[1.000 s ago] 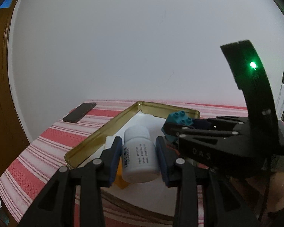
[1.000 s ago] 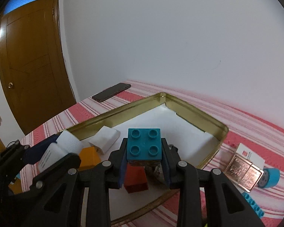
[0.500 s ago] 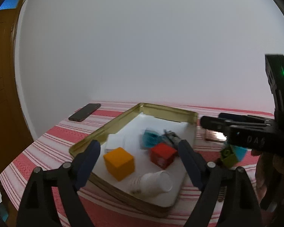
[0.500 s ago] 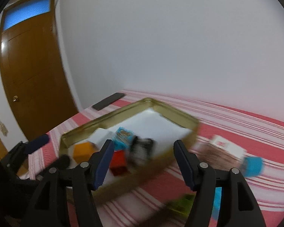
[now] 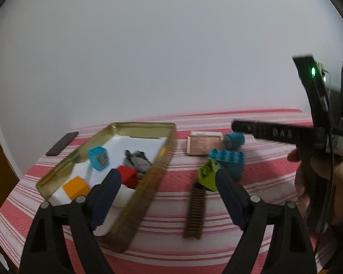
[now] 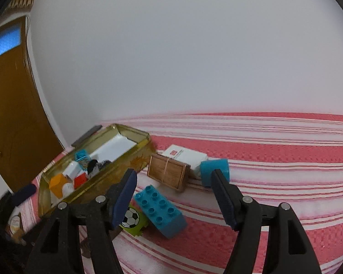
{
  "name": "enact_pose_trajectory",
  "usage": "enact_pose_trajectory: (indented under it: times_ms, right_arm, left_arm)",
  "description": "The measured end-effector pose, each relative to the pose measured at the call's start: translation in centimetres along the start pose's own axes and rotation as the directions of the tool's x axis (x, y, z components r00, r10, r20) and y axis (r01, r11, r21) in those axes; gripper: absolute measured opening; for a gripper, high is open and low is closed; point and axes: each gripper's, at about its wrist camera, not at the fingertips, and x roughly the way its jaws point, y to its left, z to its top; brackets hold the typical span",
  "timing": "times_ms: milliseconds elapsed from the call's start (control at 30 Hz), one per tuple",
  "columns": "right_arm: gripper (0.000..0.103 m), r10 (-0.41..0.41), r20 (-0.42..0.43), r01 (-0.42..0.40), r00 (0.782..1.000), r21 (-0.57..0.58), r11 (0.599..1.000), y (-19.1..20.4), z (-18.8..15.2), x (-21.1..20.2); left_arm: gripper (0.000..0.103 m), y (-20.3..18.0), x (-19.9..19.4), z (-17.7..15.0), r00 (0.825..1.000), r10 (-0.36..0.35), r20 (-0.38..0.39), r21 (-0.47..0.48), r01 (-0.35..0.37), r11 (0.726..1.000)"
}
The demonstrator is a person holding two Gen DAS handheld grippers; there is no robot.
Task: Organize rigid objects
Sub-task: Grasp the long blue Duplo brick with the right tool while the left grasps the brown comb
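A gold tin tray (image 5: 146,182) (image 6: 116,171) lies on the striped cloth. It holds a small blue brick (image 5: 98,158), a red cube (image 5: 128,175), an orange cube (image 5: 76,187), a grey thing and a white bottle. My left gripper (image 5: 167,189) is open and empty over the tray's right wall. My right gripper (image 6: 175,195) is open and empty above a long blue brick (image 6: 160,210) and a green football brick (image 6: 133,220). Both bricks also show in the left wrist view: blue (image 5: 228,159), green (image 5: 208,174).
A copper-brown flat box (image 6: 168,174), a white card box (image 6: 185,156) and a blue cylinder (image 6: 213,170) lie behind the bricks. A brown comb (image 5: 195,210) lies in front. A black phone (image 5: 62,143) lies left of the tray. A brown door (image 6: 13,118) stands at left.
Both grippers opened and let go: the white bottle and small blue brick now lie in the tray. Both grippers then swung right toward the loose objects beside the tray.
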Motion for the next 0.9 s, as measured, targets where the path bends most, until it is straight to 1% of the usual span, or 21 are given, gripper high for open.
enact_pose_trajectory:
  times_ms: [167, 267, 367, 467, 600, 667, 733, 800, 833, 867, 900]
  right_arm:
    - [0.069, 0.004, 0.006, -0.004, 1.0, -0.006, 1.0, -0.1, -0.1, -0.5]
    - [0.069, -0.035, 0.001, 0.035, 0.999, 0.005, 0.999, -0.9, -0.3, -0.9]
    - [0.069, -0.062, -0.011, 0.063, 0.998, 0.046, 0.997, -2.2, -0.5, -1.0]
    - [0.069, -0.072, -0.023, 0.074, 0.997, 0.064, 0.995, -2.6, -0.7, -0.8]
    - [0.069, -0.069, -0.046, 0.071, 0.997, 0.04, 0.997, -2.2, -0.9, -0.6]
    - [0.069, -0.07, -0.071, 0.072, 0.995, 0.016, 0.997, -1.7, -1.2, -0.2]
    - [0.069, -0.063, -0.097, 0.062, 0.993, -0.008, 0.998, -1.2, -1.4, 0.3]
    - [0.069, -0.058, -0.113, 0.056, 0.992, -0.025, 0.998, -0.9, -1.6, 0.5]
    - [0.069, -0.055, -0.123, 0.051, 0.991, -0.037, 0.998, -0.6, -1.7, 0.7]
    - [0.069, -0.052, -0.133, 0.046, 0.99, -0.049, 0.998, -0.4, -1.8, 0.9]
    - [0.069, -0.048, -0.139, 0.04, 0.989, -0.058, 0.998, -0.1, -1.9, 1.0]
  left_arm:
    - [0.086, -1.2, 1.3, -0.5, 0.998, -0.023, -0.058, 0.026, 0.025, 0.999]
    - [0.086, -1.8, 2.1, -0.7, 0.995, -0.044, -0.094, 0.031, 0.047, 0.998]
    - [0.086, -2.2, 2.7, -0.9, 0.99, -0.065, -0.124, 0.036, 0.07, 0.997]
    - [0.085, -2.5, 3.4, -1.0, 0.984, -0.085, -0.156, 0.036, 0.092, 0.995]
    - [0.084, -2.8, 4.3, -0.8, 0.972, -0.121, -0.204, 0.039, 0.131, 0.991]
    - [0.08, -2.9, 4.6, -0.8, 0.967, -0.114, -0.226, 0.04, 0.126, 0.991]
    - [0.08, -2.8, 5.2, -0.7, 0.962, -0.119, -0.245, 0.043, 0.134, 0.99]
    - [0.074, -2.7, 5.8, -0.8, 0.955, -0.13, -0.265, 0.035, 0.144, 0.989]
    - [0.067, -2.8, 6.0, -0.9, 0.952, -0.135, -0.275, 0.043, 0.152, 0.987]
    - [0.063, -2.8, 6.3, -0.9, 0.947, -0.143, -0.288, 0.047, 0.163, 0.985]
    - [0.062, -2.9, 6.7, -1.0, 0.937, -0.164, -0.309, 0.039, 0.185, 0.982]
